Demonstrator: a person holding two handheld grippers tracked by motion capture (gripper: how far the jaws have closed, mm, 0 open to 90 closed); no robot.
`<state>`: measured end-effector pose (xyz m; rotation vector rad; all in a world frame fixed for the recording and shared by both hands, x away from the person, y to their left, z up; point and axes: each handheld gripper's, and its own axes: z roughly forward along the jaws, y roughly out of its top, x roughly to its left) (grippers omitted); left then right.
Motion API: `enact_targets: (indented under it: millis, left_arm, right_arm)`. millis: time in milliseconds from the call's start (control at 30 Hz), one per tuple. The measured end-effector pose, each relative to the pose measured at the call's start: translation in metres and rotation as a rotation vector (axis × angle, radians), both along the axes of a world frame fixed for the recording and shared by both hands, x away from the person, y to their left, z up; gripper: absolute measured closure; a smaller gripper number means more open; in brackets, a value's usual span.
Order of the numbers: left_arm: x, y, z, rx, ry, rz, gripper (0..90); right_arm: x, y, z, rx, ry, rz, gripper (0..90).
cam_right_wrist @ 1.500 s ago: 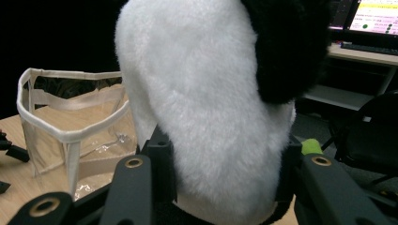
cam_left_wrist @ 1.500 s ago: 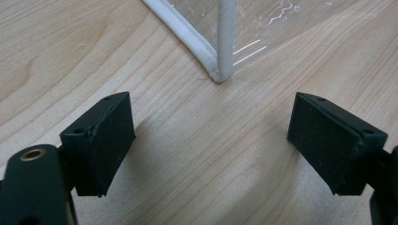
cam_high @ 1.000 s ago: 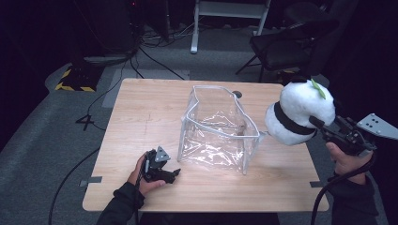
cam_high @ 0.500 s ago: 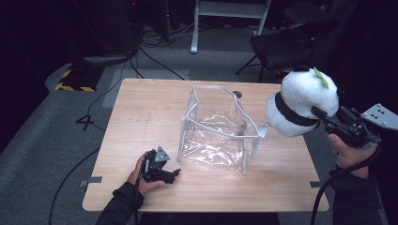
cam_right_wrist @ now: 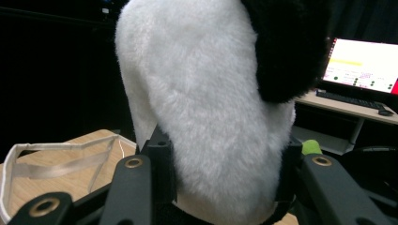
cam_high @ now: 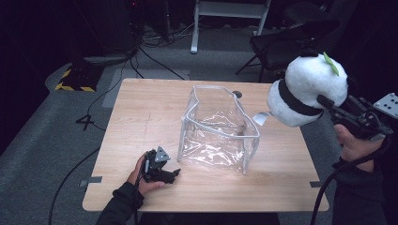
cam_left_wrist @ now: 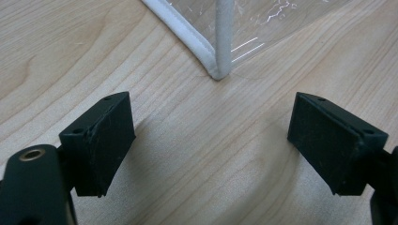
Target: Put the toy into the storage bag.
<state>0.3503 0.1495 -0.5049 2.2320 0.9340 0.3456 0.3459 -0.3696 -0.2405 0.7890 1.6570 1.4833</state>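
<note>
Panda plush [cam_high: 307, 91] is clamped in my right gripper [cam_high: 328, 104], aloft at the clear bag's [cam_high: 218, 129] three o'clock; bagging remains. My left gripper [cam_left_wrist: 211, 145] rests empty, jaws apart.

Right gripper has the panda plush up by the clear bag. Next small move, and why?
Probably carry the panda plush across over the clear bag: the right gripper holds it off the bag's right edge, and the bag's mouth stands open.
</note>
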Motion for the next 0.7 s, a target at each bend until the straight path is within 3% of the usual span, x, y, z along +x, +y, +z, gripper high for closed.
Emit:
enact_targets:
  millis: [700]
  left_arm:
    - [0.0,0.0,0.0,0.0,0.0,0.0,15.1]
  right_arm:
    - [0.004,0.044,0.024,-0.02,-0.042,0.09,55.8]
